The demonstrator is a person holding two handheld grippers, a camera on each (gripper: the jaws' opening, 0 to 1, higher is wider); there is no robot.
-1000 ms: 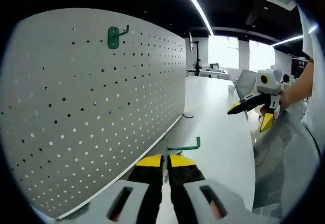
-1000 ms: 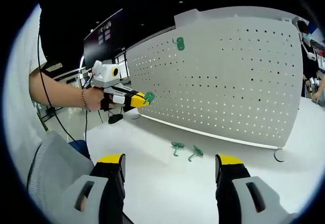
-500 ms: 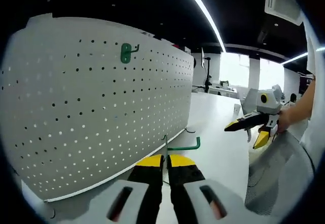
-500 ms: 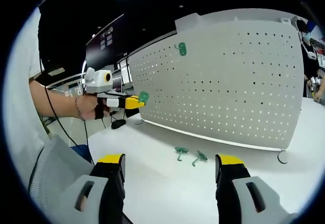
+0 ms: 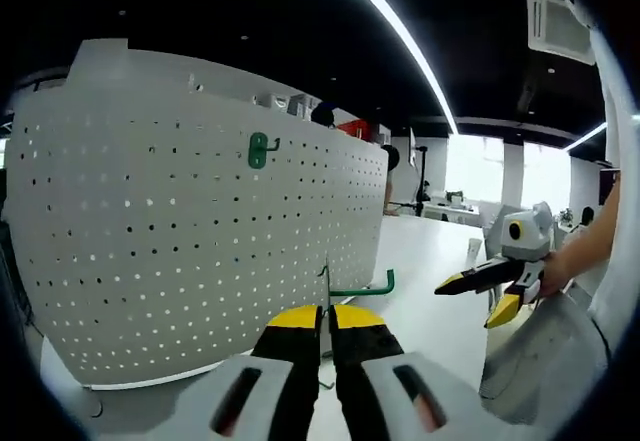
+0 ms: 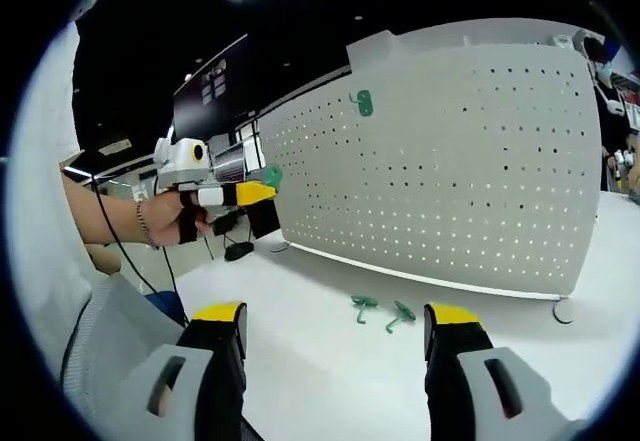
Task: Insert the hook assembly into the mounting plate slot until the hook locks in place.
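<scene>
Green hook (image 5: 362,287) sits pinched between the closed jaws of the left gripper (image 5: 326,323), held up in front of the white pegboard (image 5: 180,251), which already carries another green hook (image 5: 258,149). The right gripper (image 6: 335,326) hangs wide open and empty above two loose hooks (image 6: 382,310) on the white table (image 6: 320,371).

The pegboard (image 6: 450,161) looks like matt grey sheet metal, smoothly punched with holes. The green hooks (image 6: 383,311) seem glossy plastic (their stems thin wire). The counter (image 6: 330,361) is smooth, matt white.
</scene>
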